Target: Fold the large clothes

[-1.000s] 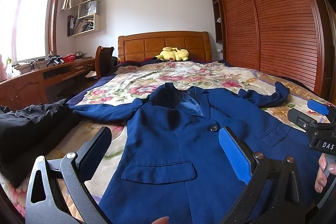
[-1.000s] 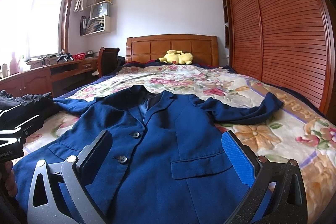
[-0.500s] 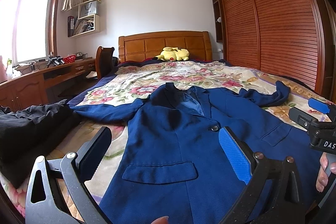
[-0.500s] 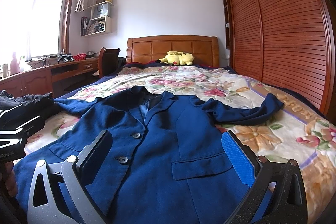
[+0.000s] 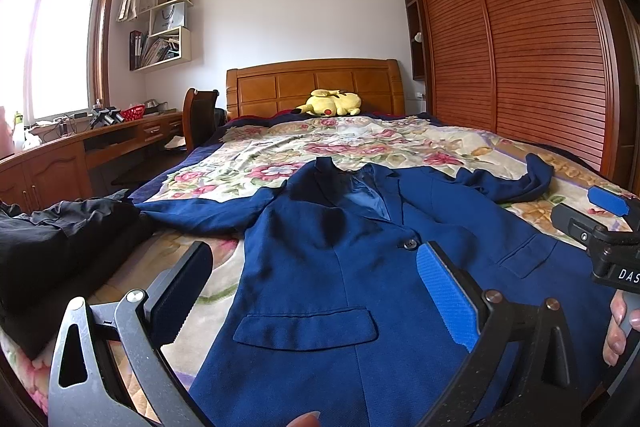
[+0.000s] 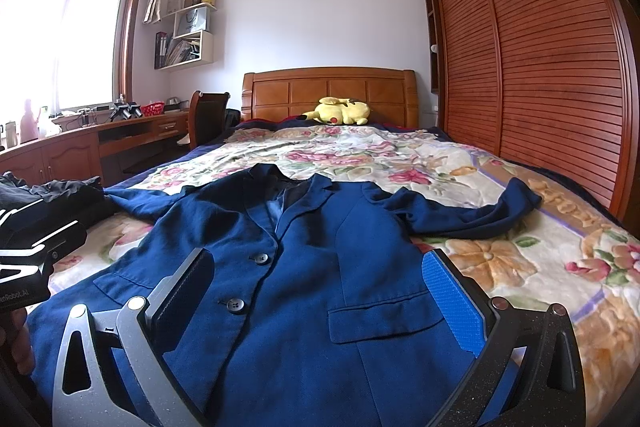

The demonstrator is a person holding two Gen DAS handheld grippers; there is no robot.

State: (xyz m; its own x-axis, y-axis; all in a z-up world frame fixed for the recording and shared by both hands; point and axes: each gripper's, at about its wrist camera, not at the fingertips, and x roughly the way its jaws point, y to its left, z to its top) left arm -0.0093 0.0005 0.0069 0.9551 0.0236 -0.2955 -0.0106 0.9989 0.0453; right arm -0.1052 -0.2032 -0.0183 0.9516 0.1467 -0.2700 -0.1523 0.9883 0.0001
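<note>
A navy blue suit jacket (image 5: 340, 267) (image 6: 320, 247) lies face up and buttoned on the floral bedspread (image 5: 320, 151), collar toward the headboard, both sleeves spread sideways. My left gripper (image 5: 312, 291) hovers open over the jacket's lower left pocket area, nothing between its fingers. My right gripper (image 6: 316, 295) hovers open above the lower right front near the pocket flap, also empty. Each gripper's body shows at the edge of the other's view, held by a hand (image 5: 618, 331).
A pile of black clothing (image 5: 52, 239) lies on the bed's left corner. A yellow plush toy (image 6: 340, 111) rests by the wooden headboard. A wooden desk and chair (image 5: 120, 139) stand left of the bed; a louvred wardrobe (image 6: 540, 67) lines the right.
Hardly anything: both views shift very slightly, and the jacket lies as before.
</note>
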